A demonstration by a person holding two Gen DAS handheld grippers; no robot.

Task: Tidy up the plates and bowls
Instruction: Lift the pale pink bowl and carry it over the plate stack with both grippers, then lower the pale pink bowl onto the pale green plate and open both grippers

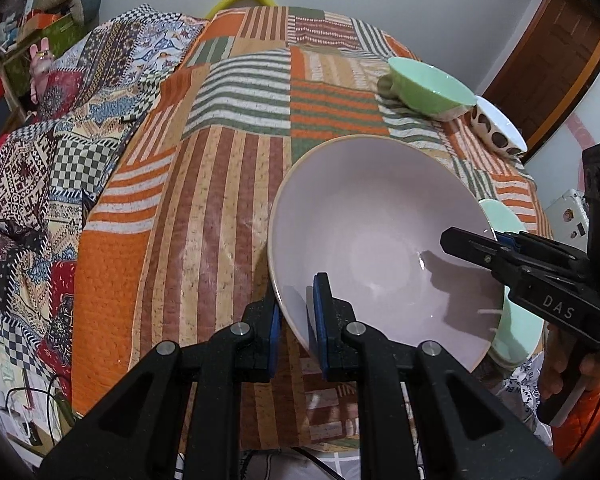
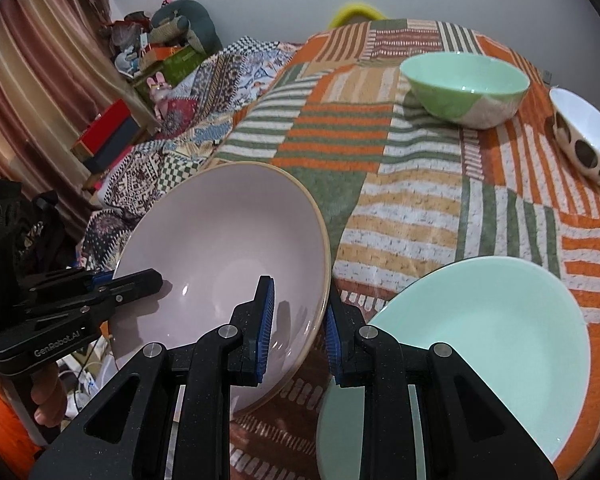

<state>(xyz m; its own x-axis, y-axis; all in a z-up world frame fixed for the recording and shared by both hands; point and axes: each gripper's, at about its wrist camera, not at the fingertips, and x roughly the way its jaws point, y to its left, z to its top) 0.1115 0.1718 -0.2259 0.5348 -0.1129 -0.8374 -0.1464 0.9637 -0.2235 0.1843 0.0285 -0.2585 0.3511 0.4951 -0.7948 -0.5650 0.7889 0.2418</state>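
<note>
A large pale pink bowl (image 1: 380, 232) (image 2: 224, 256) with a tan rim hangs tilted above the patchwork table (image 1: 228, 168) (image 2: 412, 200). My left gripper (image 1: 294, 320) is shut on its near rim in the left wrist view. My right gripper (image 2: 300, 328) is shut on the opposite rim, and shows in the left wrist view as the right gripper (image 1: 472, 246). A mint plate (image 2: 480, 352) (image 1: 516, 320) lies under and beside the pink bowl. Farther back stand a green bowl (image 1: 430, 88) (image 2: 466, 86) and a white bowl with brown dots (image 1: 498, 128) (image 2: 590, 148).
Patterned blankets (image 1: 40, 168) are heaped to the left of the table. Boxes and soft toys (image 2: 168, 48) sit by the curtain (image 2: 32, 92). A wooden door (image 1: 552, 68) stands at the right. Cables (image 1: 32, 404) lie on the floor below the table's edge.
</note>
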